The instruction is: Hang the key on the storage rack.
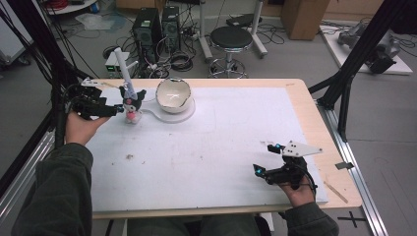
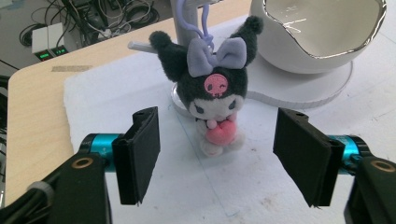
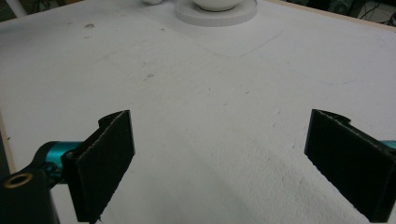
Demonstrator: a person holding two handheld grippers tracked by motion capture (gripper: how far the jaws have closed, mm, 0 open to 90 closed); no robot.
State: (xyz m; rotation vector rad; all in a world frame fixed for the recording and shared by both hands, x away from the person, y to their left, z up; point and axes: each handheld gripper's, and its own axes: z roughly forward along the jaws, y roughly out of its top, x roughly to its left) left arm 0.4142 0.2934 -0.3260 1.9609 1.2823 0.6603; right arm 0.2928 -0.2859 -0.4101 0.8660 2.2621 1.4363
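Note:
A small black-and-white plush toy (image 1: 132, 105) (image 2: 215, 100) with a lilac bow and a pink heart sits at the foot of a white post (image 1: 125, 71) (image 2: 183, 21); a lilac clip loops from its head to the post. My left gripper (image 1: 116, 111) (image 2: 220, 151) points at the plush from the left side of the table, jaws open, pads apart from the toy on both sides. My right gripper (image 1: 263, 158) (image 3: 219, 163) rests near the front right of the white mat (image 1: 221, 147), open, nothing between its jaws.
A white, cracked-egg-shaped bowl (image 1: 173, 93) (image 2: 322, 28) with a silver rim stands on a round white base (image 1: 184, 115) (image 2: 299, 88) (image 3: 217, 14) just right of the plush. The wooden table edge (image 1: 314, 113) borders the mat. A stool and computers stand on the floor behind.

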